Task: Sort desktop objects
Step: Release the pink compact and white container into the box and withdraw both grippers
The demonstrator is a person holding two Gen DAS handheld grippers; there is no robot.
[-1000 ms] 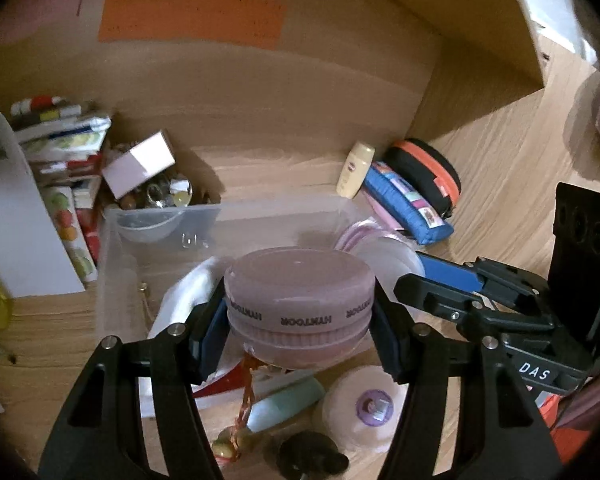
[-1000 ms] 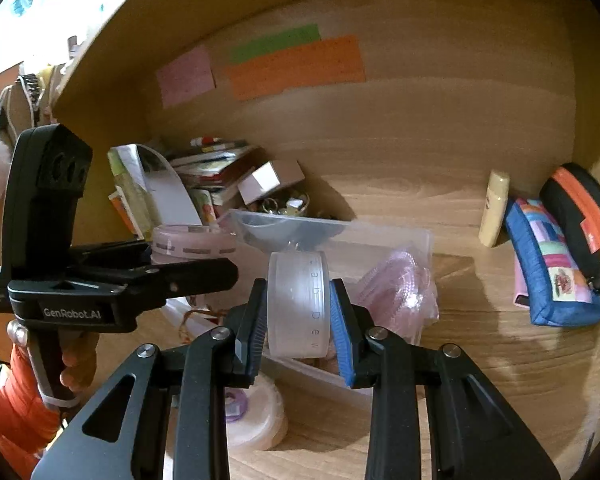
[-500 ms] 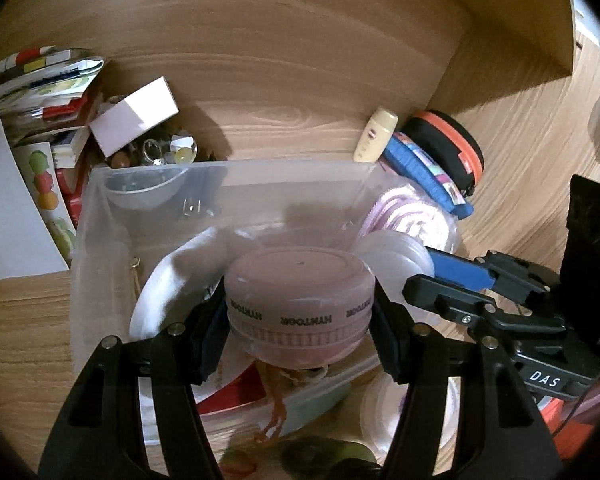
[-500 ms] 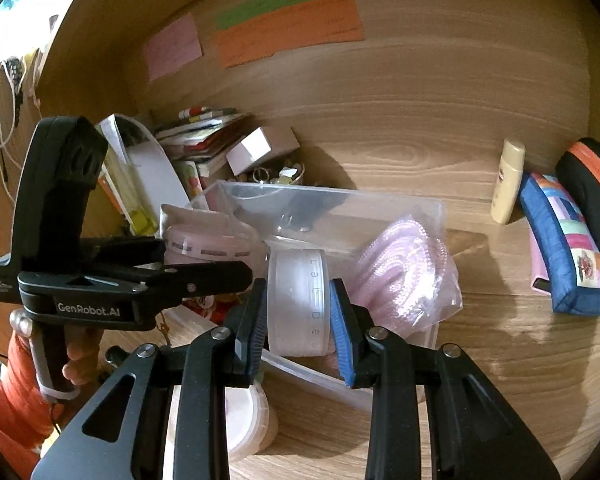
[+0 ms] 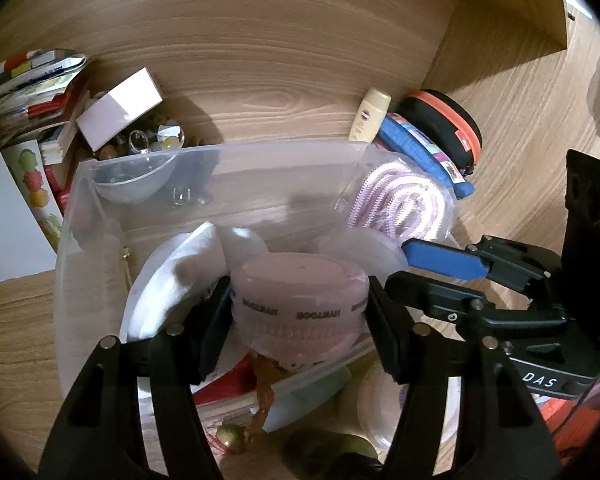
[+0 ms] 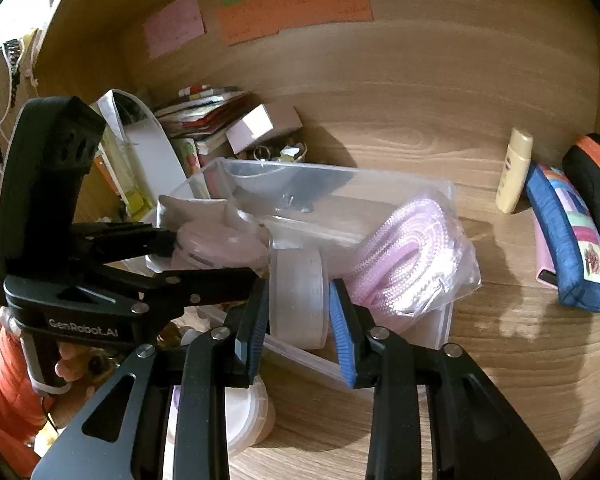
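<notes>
Left gripper (image 5: 300, 308): jaws set about half apart, both pads pressed on the sides of a round pink case (image 5: 300, 284) lettered around its band. The case sits level between the pads, held over the inside of the clear plastic bin (image 5: 220, 152), near its front wall.

Right gripper (image 6: 300, 300): jaws narrow, clamped on a translucent white round container (image 6: 298, 292) held on edge, flat faces against the pads. It hangs at the bin's near wall, just beside a bagged coil of pink cord (image 6: 404, 252) that lies in the bin's right end. From this view the left gripper (image 6: 220, 256) comes in from the left, a hand (image 6: 66, 364) on its grip, orange sleeve (image 6: 4, 392) below.

In the bin: a white pad or cloth (image 5: 172, 276) on the left, a small clear bowl (image 5: 132, 184) in the far left corner.

On the wooden desk (image 6: 460, 400) outside the bin: a small cream bottle (image 6: 514, 170) upright against the back panel, a blue patchwork pouch (image 6: 568, 248) and a black case with orange trim (image 6: 596, 196) to the right, a white box (image 6: 256, 124) atop clutter and booklets at back left. A white lidded jar (image 6: 236, 412) stands in front of the bin, under the right gripper.
</notes>
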